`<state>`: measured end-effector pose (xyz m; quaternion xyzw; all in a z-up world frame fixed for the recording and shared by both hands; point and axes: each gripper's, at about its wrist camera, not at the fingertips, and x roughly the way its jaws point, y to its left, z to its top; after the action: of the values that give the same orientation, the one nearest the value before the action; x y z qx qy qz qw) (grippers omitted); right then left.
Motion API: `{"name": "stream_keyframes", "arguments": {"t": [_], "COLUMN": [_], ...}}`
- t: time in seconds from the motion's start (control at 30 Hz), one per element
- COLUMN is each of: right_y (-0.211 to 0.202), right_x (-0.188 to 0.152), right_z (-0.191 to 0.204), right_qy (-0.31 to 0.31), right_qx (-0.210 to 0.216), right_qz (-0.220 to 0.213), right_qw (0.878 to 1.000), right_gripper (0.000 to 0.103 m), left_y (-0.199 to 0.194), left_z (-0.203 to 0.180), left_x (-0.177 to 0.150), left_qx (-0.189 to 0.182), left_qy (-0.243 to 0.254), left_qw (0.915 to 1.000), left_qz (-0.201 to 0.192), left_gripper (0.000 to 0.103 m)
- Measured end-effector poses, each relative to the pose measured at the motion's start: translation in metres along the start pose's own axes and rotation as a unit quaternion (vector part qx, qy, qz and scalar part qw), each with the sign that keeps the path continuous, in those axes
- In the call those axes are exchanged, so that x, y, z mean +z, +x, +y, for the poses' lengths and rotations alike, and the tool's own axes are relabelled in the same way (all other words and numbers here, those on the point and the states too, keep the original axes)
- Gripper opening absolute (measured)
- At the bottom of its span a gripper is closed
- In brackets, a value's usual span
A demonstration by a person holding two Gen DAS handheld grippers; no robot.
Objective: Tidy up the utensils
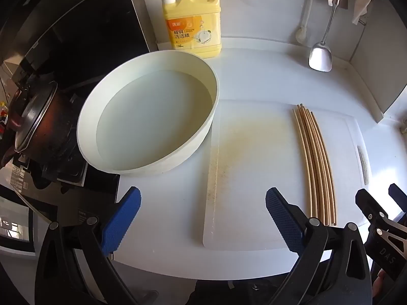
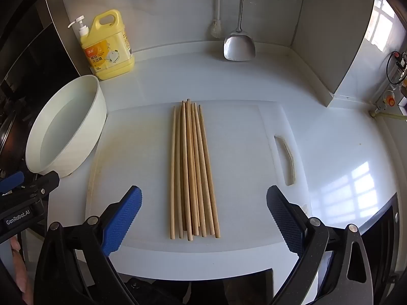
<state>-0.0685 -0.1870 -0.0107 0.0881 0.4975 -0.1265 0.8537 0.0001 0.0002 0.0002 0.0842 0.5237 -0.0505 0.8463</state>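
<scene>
Both grippers hang over the white kitchen counter (image 2: 178,76), tilted steeply down, and neither one touches anything. The right gripper (image 2: 203,211) has its blue-padded fingers (image 2: 122,218) spread wide, nothing between the pads, and the bundle of pale wooden chopsticks (image 2: 193,167) lies straight ahead in the gap's line. The sticks lie side by side, roughly parallel, a few crossing slightly at the far end, flat on the white plastic cutting board (image 2: 241,139), their near ends close to the board's front edge. The board's slot handle sits to the right of them.

Over to the left gripper (image 1: 203,218): fingers just as wide, empty, hovering above the stained left part of the board, near its left edge. From this view the chopsticks sit to the right, just beyond the right finger. The right gripper shows at the far right edge.

The round white basin (image 1: 150,117) holding water stands left of the board, just beside it. Behind the basin stands the yellow dish-soap jug with a white pump (image 1: 193,23), against the wall. A steel spatula (image 2: 239,45) hangs at the back, blade down at the counter. On the far left, a dark lidded pot (image 1: 35,124) sits on the stove.
</scene>
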Motion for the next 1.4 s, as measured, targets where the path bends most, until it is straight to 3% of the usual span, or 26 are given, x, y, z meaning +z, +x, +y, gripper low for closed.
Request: {"name": "stream_keyframes", "arguments": {"t": [1.4], "right_y": [-0.003], "right_x": [0.001], "right_z": [0.008], "right_qy": [-0.004], "right_qx": [0.001], "right_qz": [-0.005], "right_qw": [1.0], "right_gripper": [0.094], "left_y": [-0.002], "left_z": [0.014], "left_x": [-0.003], "left_qx": [-0.005], "left_qy": [-0.004], "left_qw": [1.0], "left_qz": [0.001], "left_gripper": [0.097]}}
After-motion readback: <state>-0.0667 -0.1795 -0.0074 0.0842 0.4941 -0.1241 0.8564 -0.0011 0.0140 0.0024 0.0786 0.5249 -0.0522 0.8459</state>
